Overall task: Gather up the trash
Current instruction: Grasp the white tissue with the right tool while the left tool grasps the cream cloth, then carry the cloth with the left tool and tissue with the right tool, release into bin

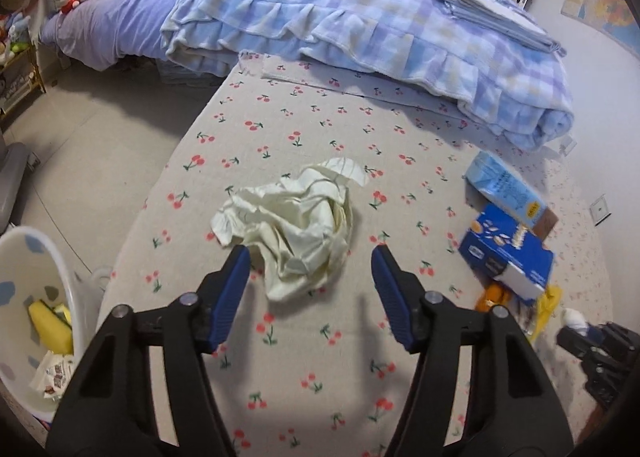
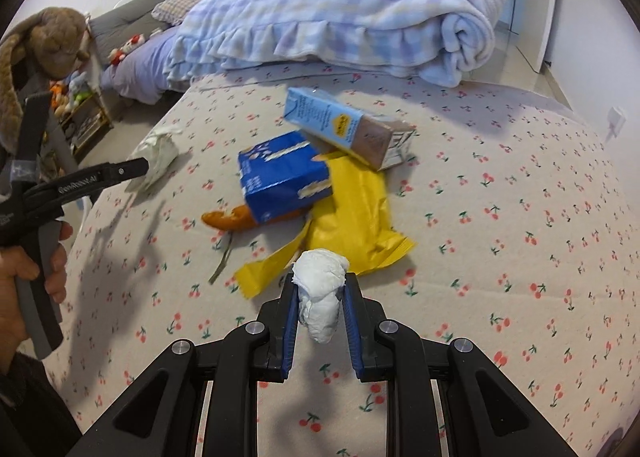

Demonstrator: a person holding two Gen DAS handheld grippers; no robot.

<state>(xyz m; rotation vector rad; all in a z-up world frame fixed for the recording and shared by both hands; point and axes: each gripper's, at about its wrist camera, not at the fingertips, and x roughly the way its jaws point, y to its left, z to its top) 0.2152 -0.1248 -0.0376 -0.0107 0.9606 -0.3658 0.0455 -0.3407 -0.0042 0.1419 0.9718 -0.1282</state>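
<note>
White crumpled tissue [image 2: 322, 291] is sitting pinched between the nearly closed jaws of the right gripper [image 2: 320, 299], above the cherry-print bed [image 2: 500, 257]. Left gripper [image 1: 310, 263] is hovering with jaws partly open, empty, just short of a cream crumpled wrapper [image 1: 292, 225] lying on the bed.

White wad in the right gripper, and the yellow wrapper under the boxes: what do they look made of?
The white wad looks like soft matte tissue paper: crumpled, fibrous folds. The yellow wrapper seems thin glossy plastic film, creased with a sheen, though coated paper is possible.
</note>
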